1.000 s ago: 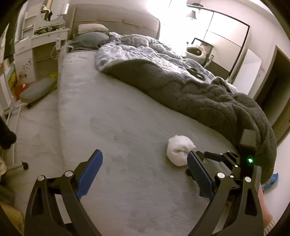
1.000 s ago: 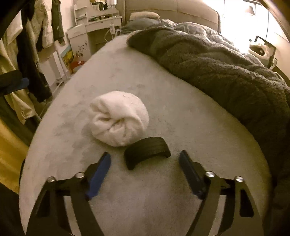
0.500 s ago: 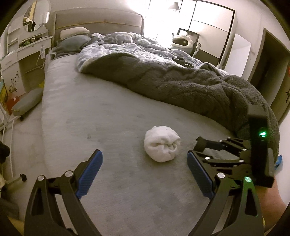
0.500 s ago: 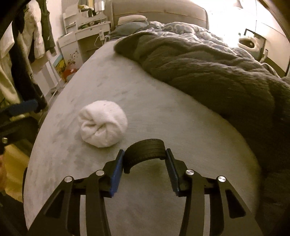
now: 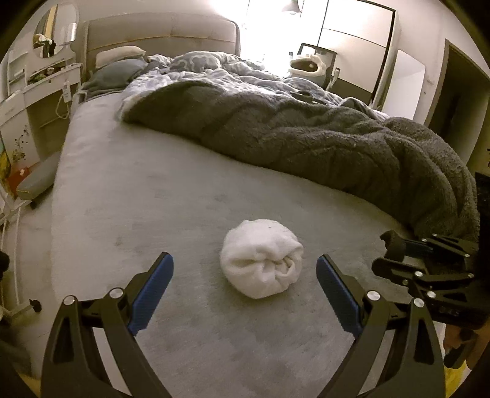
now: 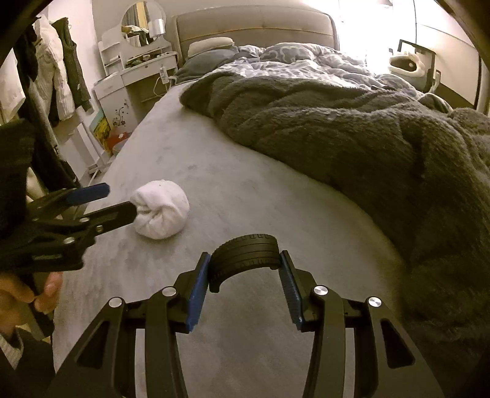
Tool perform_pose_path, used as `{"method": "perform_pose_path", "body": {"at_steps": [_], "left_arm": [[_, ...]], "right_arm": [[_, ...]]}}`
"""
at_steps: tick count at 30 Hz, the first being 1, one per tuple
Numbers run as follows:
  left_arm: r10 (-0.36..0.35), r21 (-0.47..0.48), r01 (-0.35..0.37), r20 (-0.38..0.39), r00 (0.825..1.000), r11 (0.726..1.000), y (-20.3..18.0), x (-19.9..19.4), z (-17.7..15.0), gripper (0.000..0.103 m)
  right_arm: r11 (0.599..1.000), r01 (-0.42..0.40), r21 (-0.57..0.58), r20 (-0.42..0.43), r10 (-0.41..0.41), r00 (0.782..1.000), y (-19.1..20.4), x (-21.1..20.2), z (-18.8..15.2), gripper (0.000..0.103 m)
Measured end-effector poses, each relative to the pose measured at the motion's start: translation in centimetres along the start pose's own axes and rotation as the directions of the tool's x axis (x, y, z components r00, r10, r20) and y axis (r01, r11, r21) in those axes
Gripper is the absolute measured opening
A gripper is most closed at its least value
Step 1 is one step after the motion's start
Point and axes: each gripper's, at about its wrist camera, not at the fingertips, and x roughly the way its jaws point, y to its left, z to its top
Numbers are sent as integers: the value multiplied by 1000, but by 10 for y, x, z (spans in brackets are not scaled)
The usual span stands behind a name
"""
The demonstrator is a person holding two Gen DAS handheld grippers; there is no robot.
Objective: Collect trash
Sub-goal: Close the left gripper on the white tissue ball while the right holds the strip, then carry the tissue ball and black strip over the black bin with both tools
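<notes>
My right gripper is clamped on a black curved tire piece, jaws pressed against its two ends, arch side up. It is held just above the grey bed sheet; can't tell if it touches the sheet. In the left wrist view that same right gripper shows at the right edge, with the black piece only partly visible at its tip.

My left gripper has its jaws spread wide, blue pads on either side of a white balled-up wad. The wad looks like crumpled tissue or cloth; can't tell which. It sits on the bed sheet between the pads but slightly ahead of them, touching neither. From the right wrist view, the left gripper comes in from the left, with one finger's tip at the near edge of the white wad; contact unclear there.

A dark grey fuzzy blanket is bunched across the right half of the bed, well apart from the wad. A patterned light duvet lies behind it, with pillows at the headboard. A white dresser with a round mirror stands left of the bed. Clothes hang at far left.
</notes>
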Motion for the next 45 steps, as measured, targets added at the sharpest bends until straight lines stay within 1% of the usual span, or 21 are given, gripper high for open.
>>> {"method": "perform_pose_path", "body": {"at_steps": [2,10,13,14,16,18,19,20,21,24,27,33,40,45], "left_arm": [[-5,1,5,-5,1000,1000,-3,6,0,96],[21,7,-21,-17,1000,1000,-16,31,2,95],[28,0,-28,-30,999,1000,-17,40,1,86],[31,2,-31,-39,999,1000,-17,44,1,82],[38,5,-38,-46,998,999,-17,49,1,77],[38,16,-38,-51,998,999,-18,52,0,68],[44,21,-43,-48,998,999,-19,51,0,67],[45,24,-44,-46,998,999,-20,50,0,62],[38,27,-37,-46,998,999,-20,49,0,57],[29,27,-28,-43,999,999,-20,41,-2,51],[17,25,-16,-44,999,1000,-19,30,-5,49],[19,42,-17,-31,999,999,-17,4,-15,49],[1,2,-1,-17,1000,1000,-2,-37,-29,48],[22,-6,-22,-8,1000,1000,11,-69,-48,49]], "right_arm": [[1000,-3,8,2,3,1000,-5,-3,-2,46],[1000,-6,29,4,6,1000,-19,-10,-10,46],[1000,-6,25,-5,6,1000,-19,-10,-13,46],[1000,-6,21,-9,6,1000,-19,-9,-15,46],[1000,-1,13,-16,2,1000,-18,-9,-16,46],[1000,0,9,-18,0,1000,-16,-9,-17,46],[1000,3,6,-17,-3,1000,-15,-10,-19,46],[1000,2,5,-16,-2,1000,-15,-10,-19,46],[1000,2,5,-15,-2,1000,-14,-11,-19,46],[1000,1,14,-9,-1,1000,-12,-15,-20,46],[1000,-6,31,6,6,1000,-10,-22,-18,46],[999,-6,42,36,5,999,5,-40,-18,46],[996,-18,87,80,11,997,26,-56,-15,46],[992,-45,117,109,32,994,47,-65,-17,46]]}}
